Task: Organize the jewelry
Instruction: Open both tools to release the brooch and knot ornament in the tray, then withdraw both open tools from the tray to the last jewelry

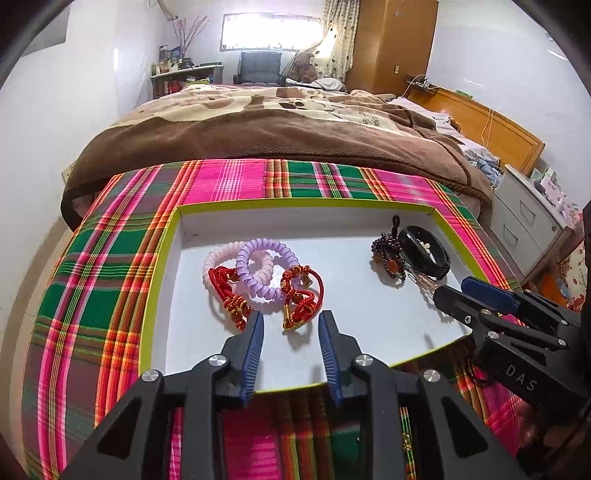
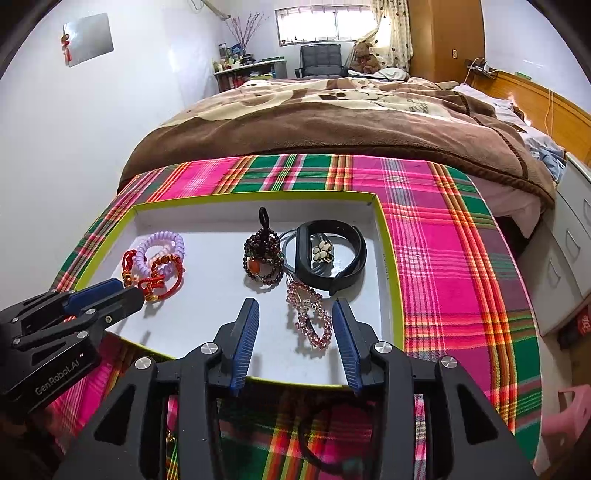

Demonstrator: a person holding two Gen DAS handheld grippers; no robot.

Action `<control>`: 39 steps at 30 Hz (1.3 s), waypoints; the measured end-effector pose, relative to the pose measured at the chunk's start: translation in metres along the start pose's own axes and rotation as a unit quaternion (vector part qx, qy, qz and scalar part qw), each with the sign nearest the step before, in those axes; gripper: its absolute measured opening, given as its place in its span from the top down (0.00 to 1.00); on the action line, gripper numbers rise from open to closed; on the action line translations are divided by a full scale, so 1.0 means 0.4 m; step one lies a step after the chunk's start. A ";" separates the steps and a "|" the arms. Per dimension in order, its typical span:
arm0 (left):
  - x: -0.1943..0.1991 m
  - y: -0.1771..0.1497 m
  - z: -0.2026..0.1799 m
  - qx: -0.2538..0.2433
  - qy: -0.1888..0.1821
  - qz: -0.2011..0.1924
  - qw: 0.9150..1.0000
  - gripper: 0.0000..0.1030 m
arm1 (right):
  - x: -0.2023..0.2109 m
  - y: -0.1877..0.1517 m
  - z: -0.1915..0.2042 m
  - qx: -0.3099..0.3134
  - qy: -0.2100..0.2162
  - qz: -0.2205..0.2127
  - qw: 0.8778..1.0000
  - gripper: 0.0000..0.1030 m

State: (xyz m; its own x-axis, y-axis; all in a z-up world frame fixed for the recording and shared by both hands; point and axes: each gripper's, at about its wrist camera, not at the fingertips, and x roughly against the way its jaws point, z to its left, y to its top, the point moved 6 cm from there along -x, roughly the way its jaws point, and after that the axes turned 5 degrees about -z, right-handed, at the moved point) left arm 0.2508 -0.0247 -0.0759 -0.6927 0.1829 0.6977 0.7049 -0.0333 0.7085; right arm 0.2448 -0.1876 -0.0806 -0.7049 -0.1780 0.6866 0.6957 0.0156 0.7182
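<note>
Both hand-held grippers, left (image 1: 290,325) and right (image 2: 295,314), hover wide and empty over the tray (image 1: 159,258). I judge the tangled red cord bracelets (image 1: 295,295) and coil bands (image 1: 258,266), near left, may lift together.

Daylight from the overexposed far window (image 1: 271,31) floods the room; items cast soft shadows on the white tray (image 2: 207,295). Fisheye bends both views, corners vignetted black, focus sharp.
</note>
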 end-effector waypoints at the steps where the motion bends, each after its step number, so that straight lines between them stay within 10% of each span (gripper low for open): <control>1: 0.004 -0.001 0.000 0.000 0.003 -0.001 1.000 0.70 | 0.002 0.000 0.001 0.000 -0.001 -0.001 1.000 0.59; 22: 0.152 -0.077 0.004 0.005 0.023 -0.023 0.999 0.67 | 0.156 -0.063 -0.051 -0.004 -0.015 -0.037 0.999 0.47; 39: 0.120 -0.163 -0.071 0.019 -0.049 0.028 0.998 0.66 | 0.176 -0.164 -0.131 0.005 -0.012 -0.007 1.000 0.47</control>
State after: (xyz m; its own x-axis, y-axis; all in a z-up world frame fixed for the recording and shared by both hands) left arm 0.1672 -0.0418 -0.0856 -0.6343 0.2776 0.7215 0.7493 -0.0089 0.6622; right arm 0.1567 -0.2527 -0.0851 -0.7175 -0.1545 0.6792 0.6845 0.0240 0.7286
